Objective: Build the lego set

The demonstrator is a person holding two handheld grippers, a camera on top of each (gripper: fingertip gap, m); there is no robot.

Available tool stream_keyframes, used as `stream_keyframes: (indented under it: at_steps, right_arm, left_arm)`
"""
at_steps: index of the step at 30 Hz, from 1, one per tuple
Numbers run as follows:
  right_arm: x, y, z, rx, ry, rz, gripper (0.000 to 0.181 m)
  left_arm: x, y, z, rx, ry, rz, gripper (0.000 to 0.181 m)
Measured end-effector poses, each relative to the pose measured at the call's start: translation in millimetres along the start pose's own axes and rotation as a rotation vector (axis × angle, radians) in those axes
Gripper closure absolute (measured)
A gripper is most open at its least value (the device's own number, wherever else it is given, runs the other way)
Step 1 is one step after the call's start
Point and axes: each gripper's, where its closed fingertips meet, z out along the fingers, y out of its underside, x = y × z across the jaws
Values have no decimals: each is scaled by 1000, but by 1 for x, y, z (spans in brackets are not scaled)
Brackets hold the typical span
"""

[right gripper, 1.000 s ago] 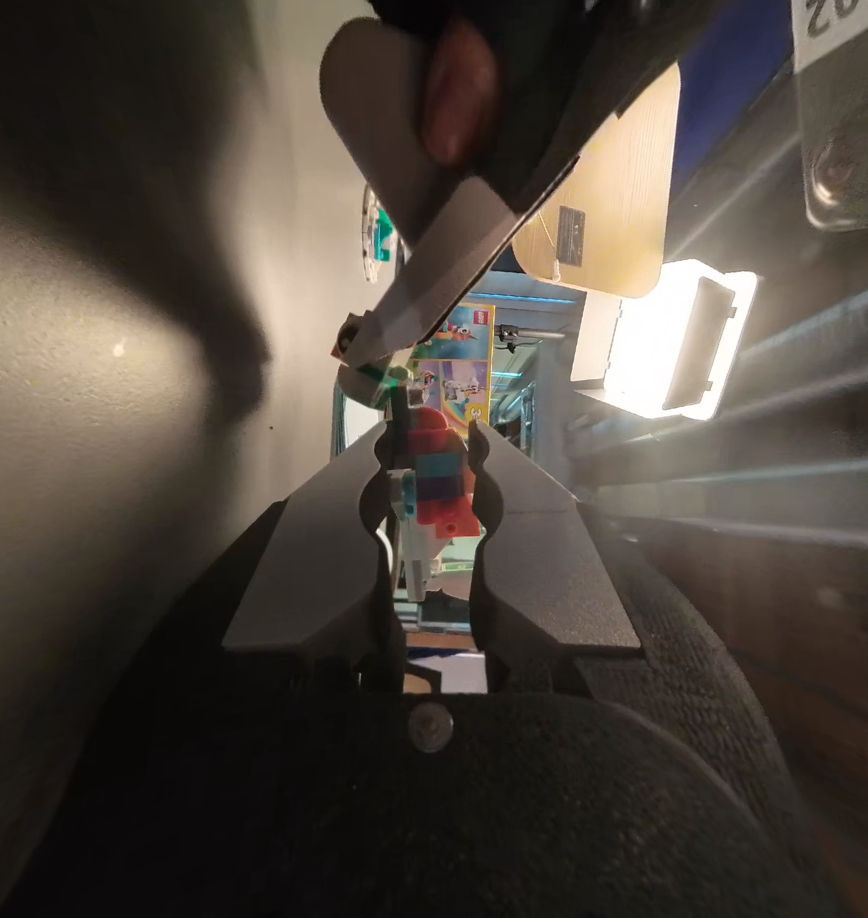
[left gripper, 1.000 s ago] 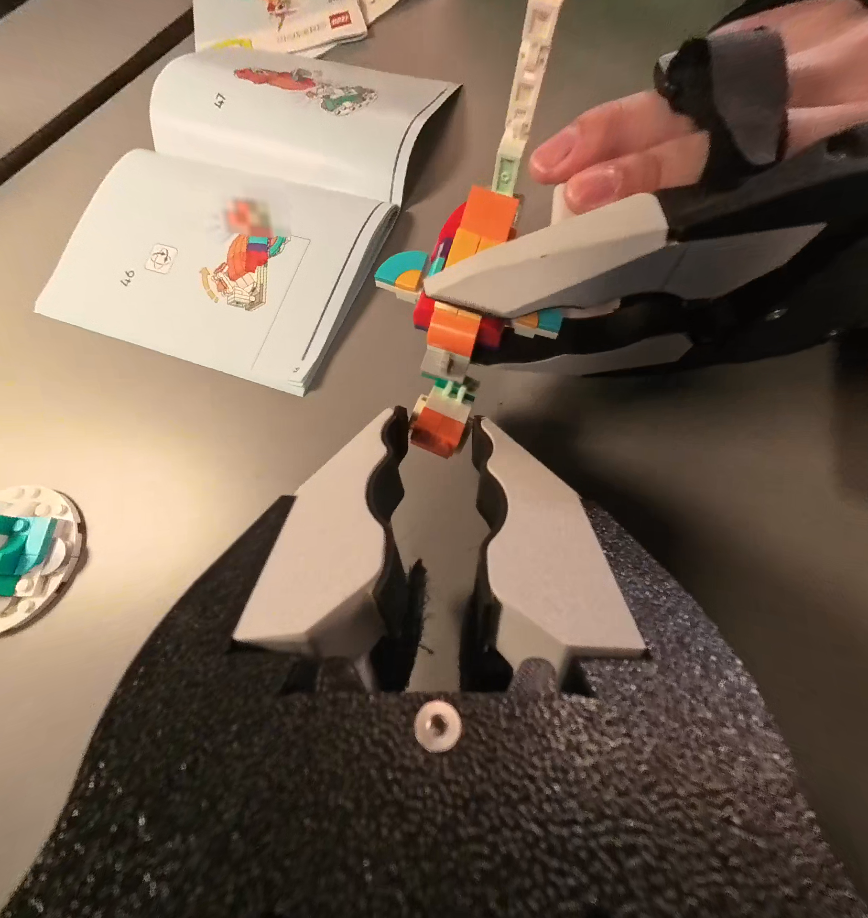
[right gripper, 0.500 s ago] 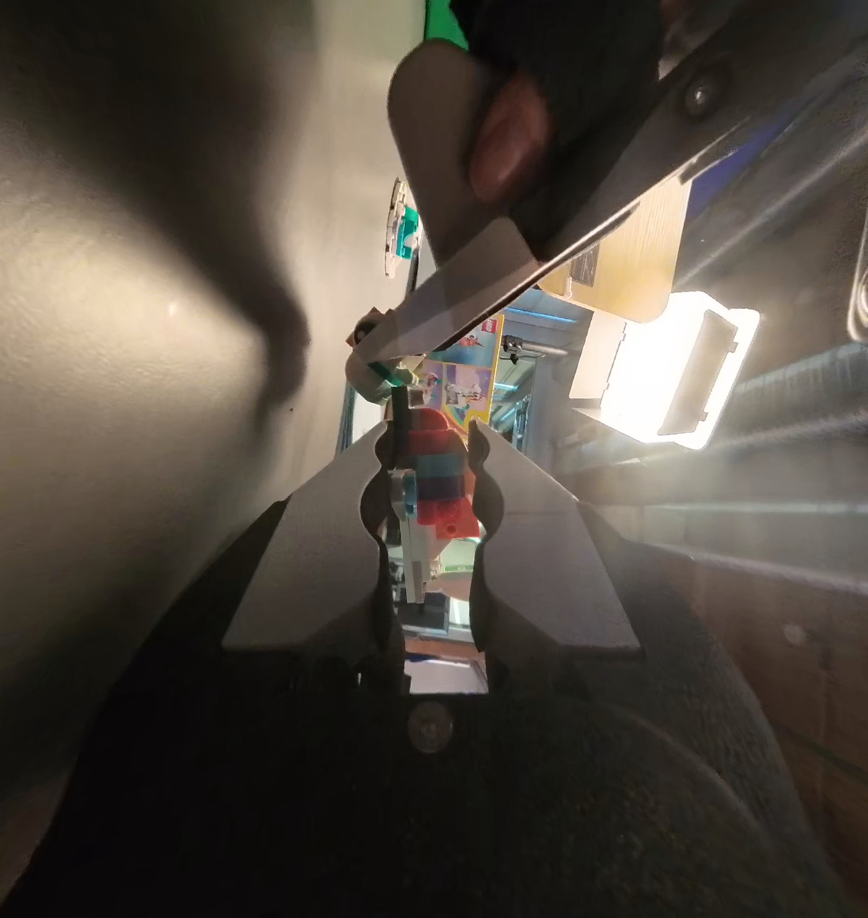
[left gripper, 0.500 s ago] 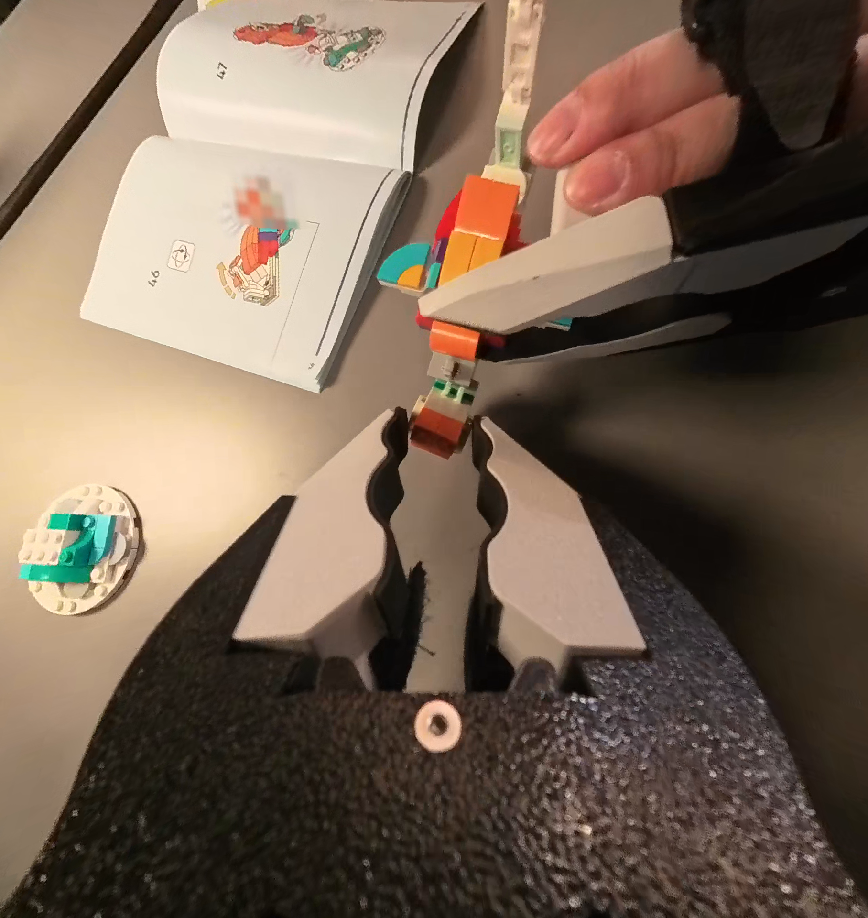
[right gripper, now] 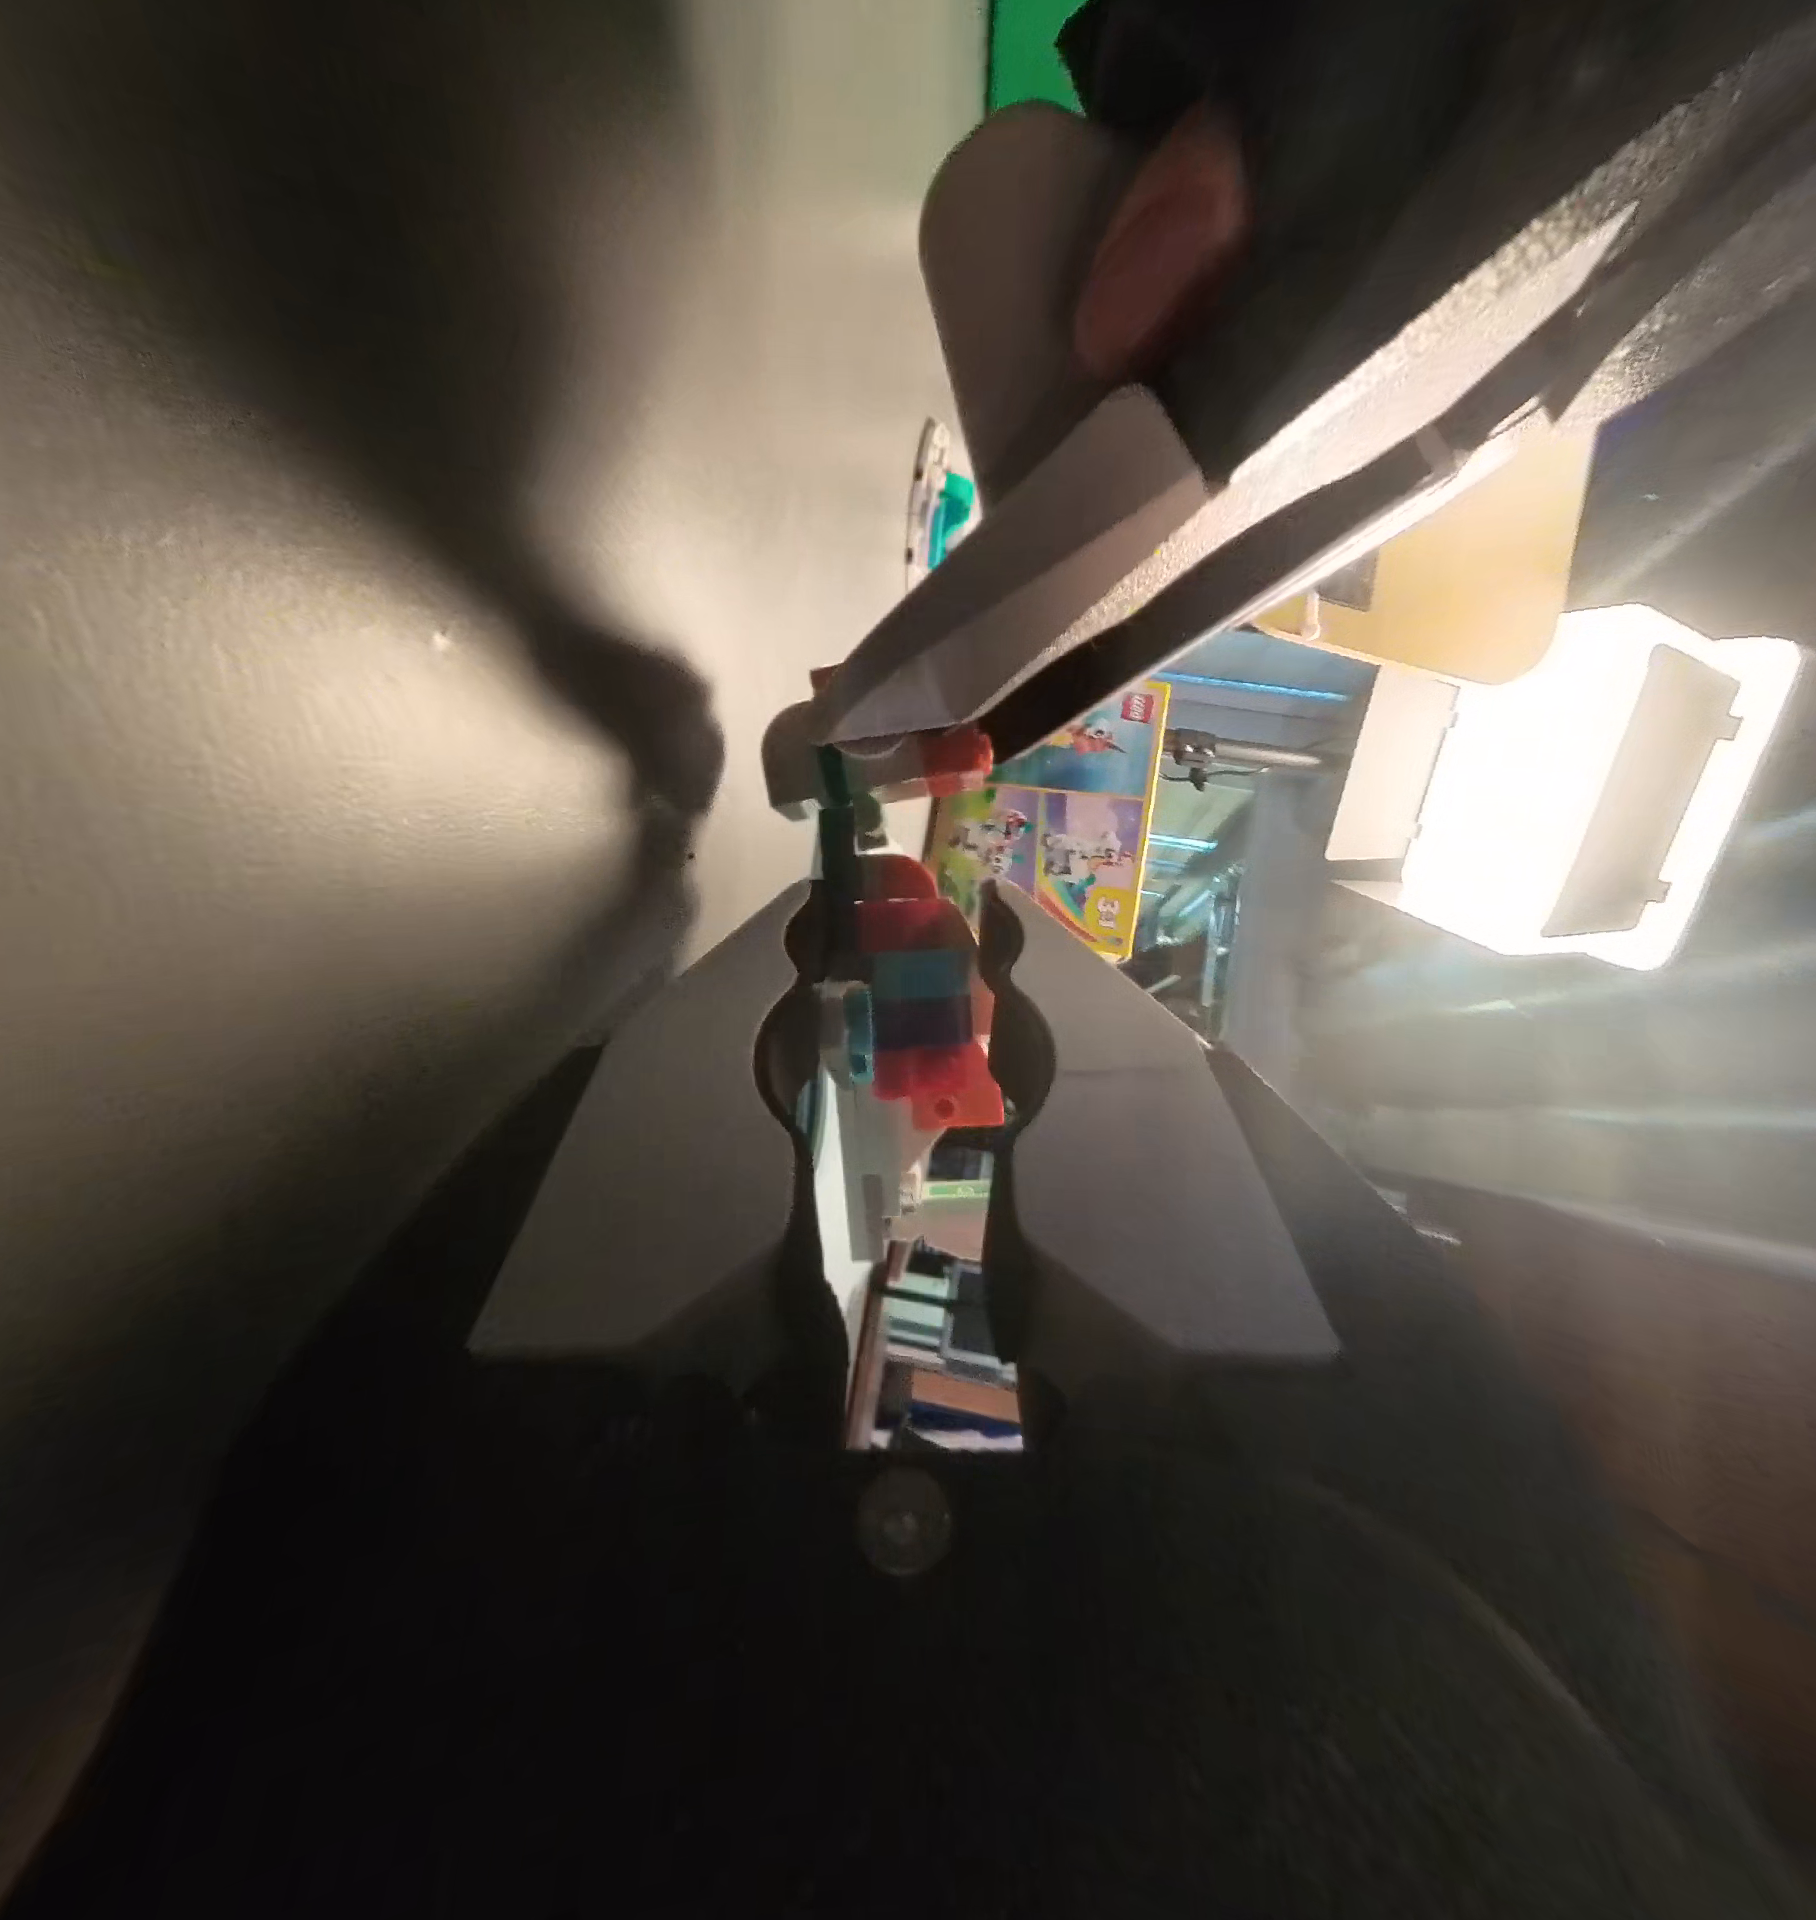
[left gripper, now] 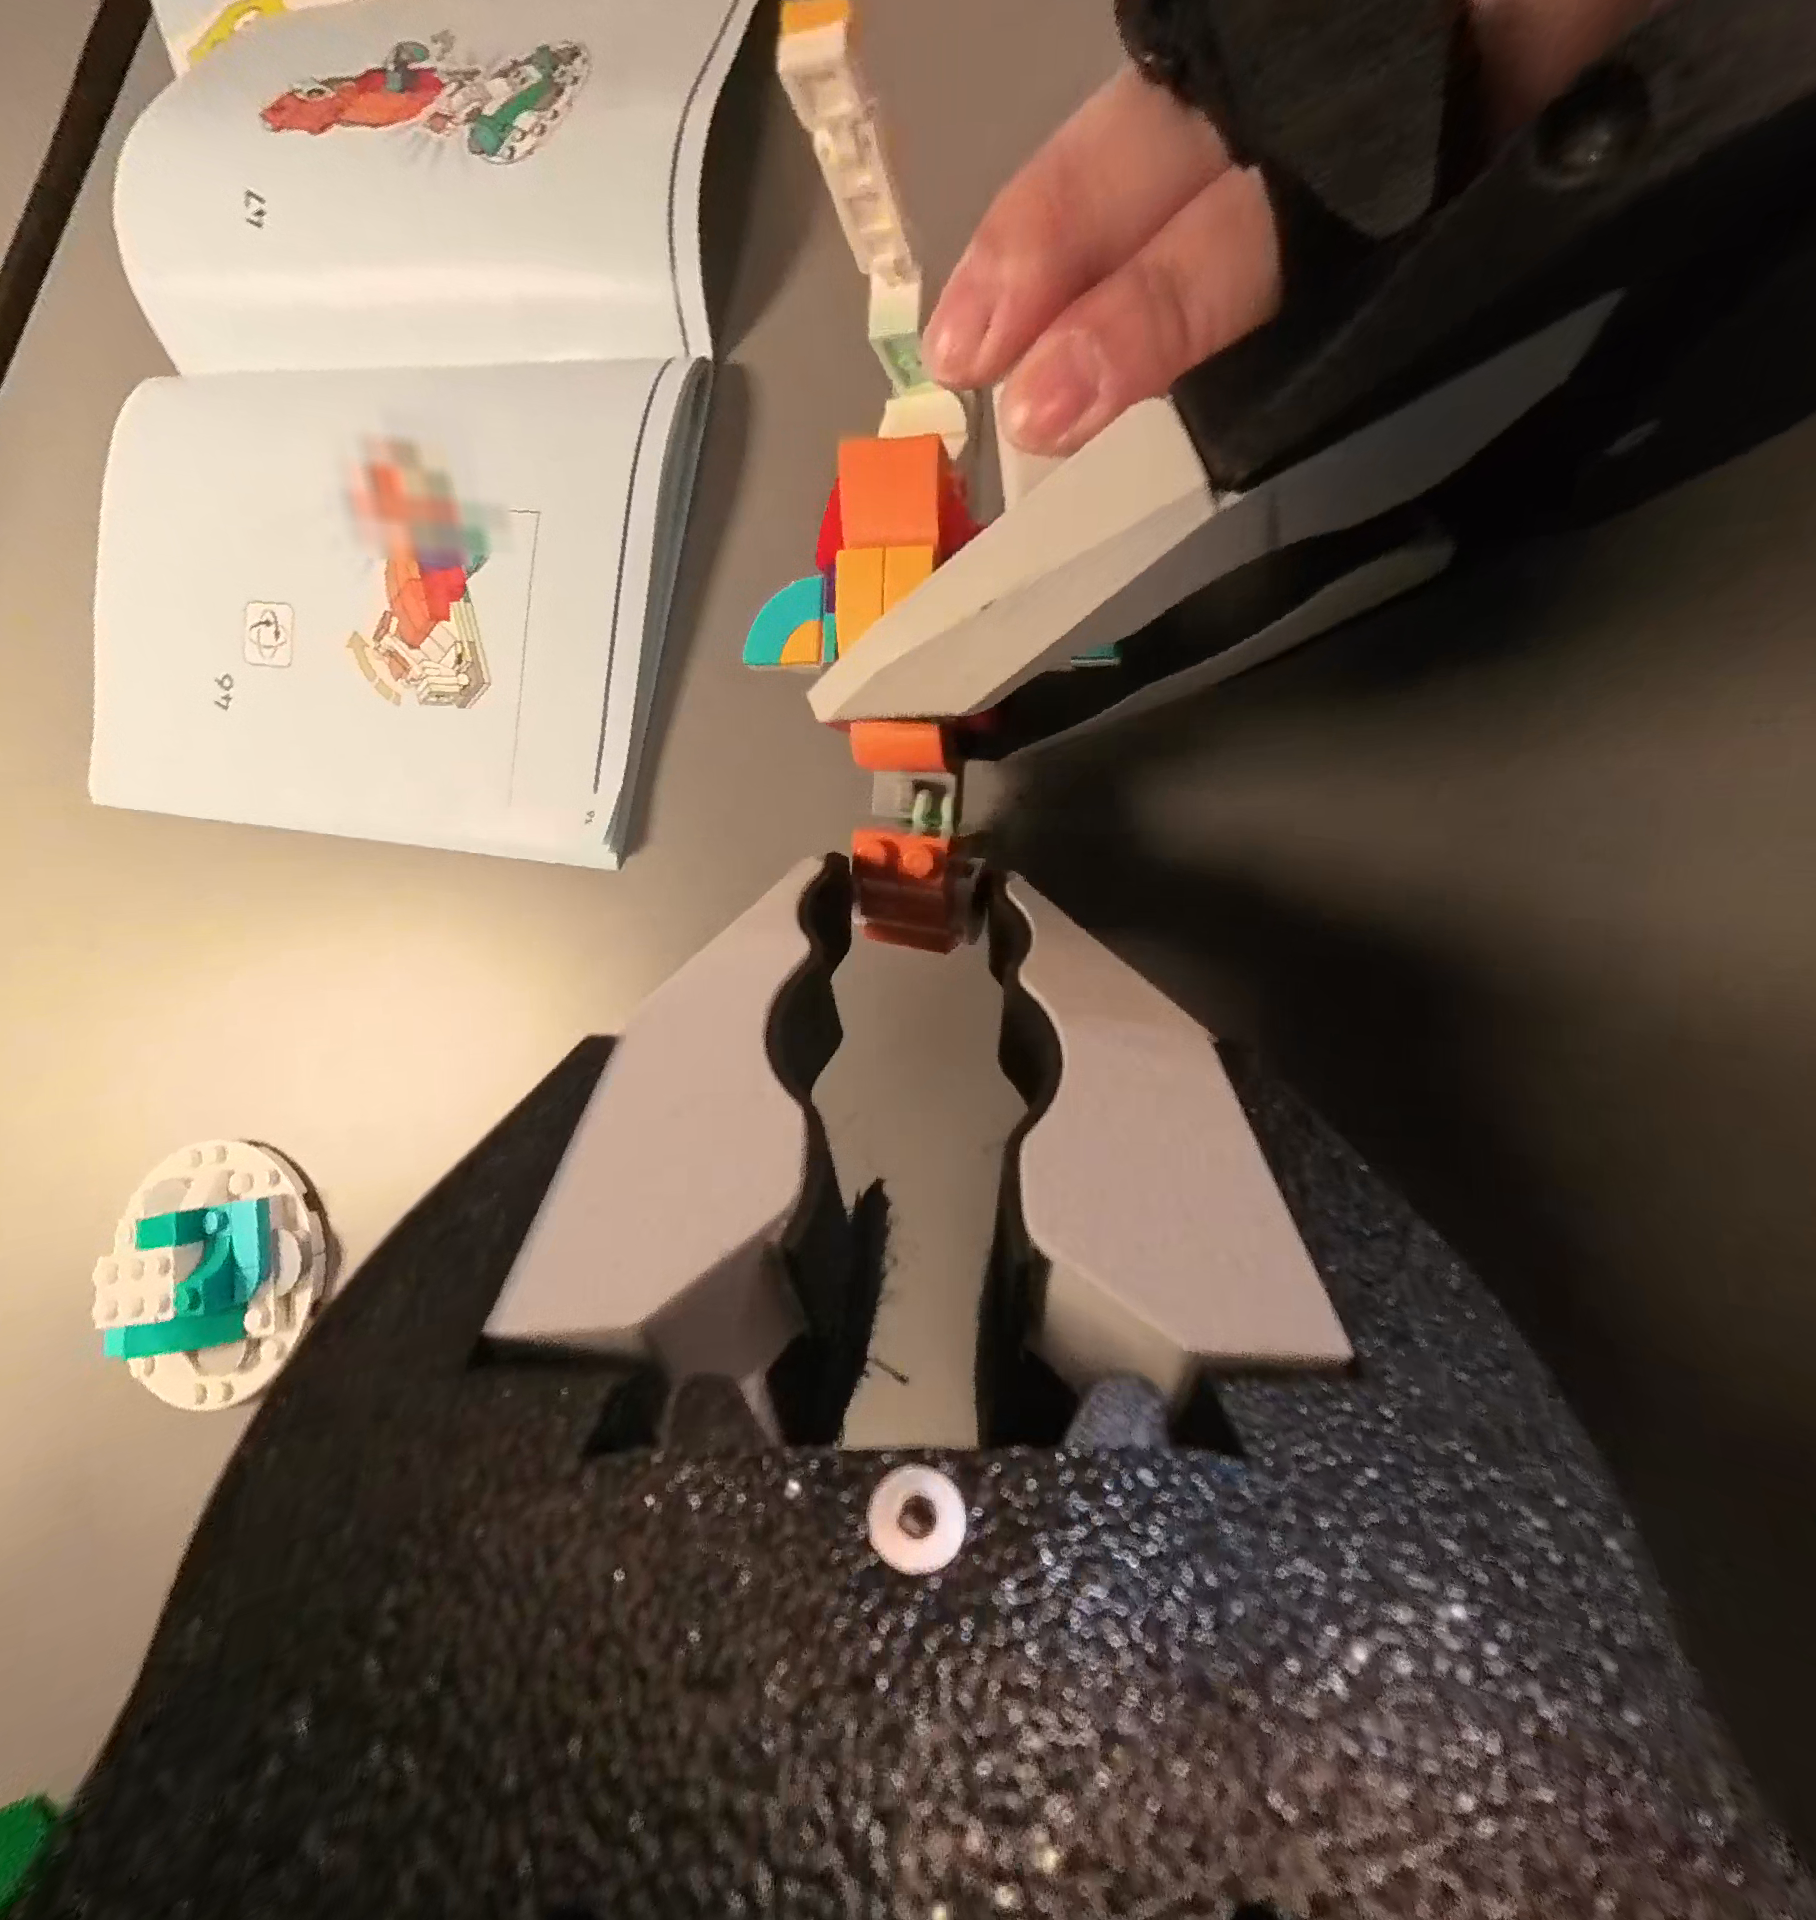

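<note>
Surface: one matte grey-brown tabletop [left gripper: 208, 987], lit warmly at the left and falling into deep shadow at the right. A dark strip [left gripper: 42, 208] runs along its far-left edge. In the right wrist view the room beyond shows one bright lamp panel [right gripper: 1569, 790], one tan board [right gripper: 1455, 582], and one printed lego box [right gripper: 1070, 821] standing upright; the rest is blurred.

Count of items on the table: one open instruction booklet [left gripper: 384, 499] at far left, pages up; one round white lego plate [left gripper: 213, 1273] carrying teal pieces at near left, well apart from the booklet.

The lego model [left gripper: 888, 561], orange, red and teal with a long white tail section [left gripper: 852, 166] extending far, is held above the table between the two tools.

Left gripper [left gripper: 914, 899]: tips pressed onto a small dark-orange brick [left gripper: 909, 904] at the model's near end; the fingers behind the tips stand apart.

Right gripper [right gripper: 893, 997]: fingers clamped on the model's red, teal and purple body. A person's hand [left gripper: 1080, 281] rests two fingertips on its grey upper finger.
</note>
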Motion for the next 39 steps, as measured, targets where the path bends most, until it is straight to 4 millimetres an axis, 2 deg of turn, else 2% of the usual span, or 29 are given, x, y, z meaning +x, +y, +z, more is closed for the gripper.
stream_keyframes:
  at_steps: [8,14,28,33,37,39]
  right_arm:
    - [-11,-5,-3,50,-96,66,155]
    - [-12,-6,-4,51,-109,70,155]
    - [-11,-7,-4,45,-109,93,154]
    - [-10,-5,-3,26,-124,150,154]
    - [-8,-7,-6,46,-126,201,154]
    - [-8,-5,-6,37,-122,179,154]
  left_arm:
    - [9,6,10,26,52,-6,157]
    - [7,8,11,36,57,-68,156]
    - [-4,39,-10,81,-27,-256,140]
    - [1,37,-10,136,24,-278,144]
    - [1,35,-7,153,33,-276,161]
    - [0,35,-7,147,30,-271,162]
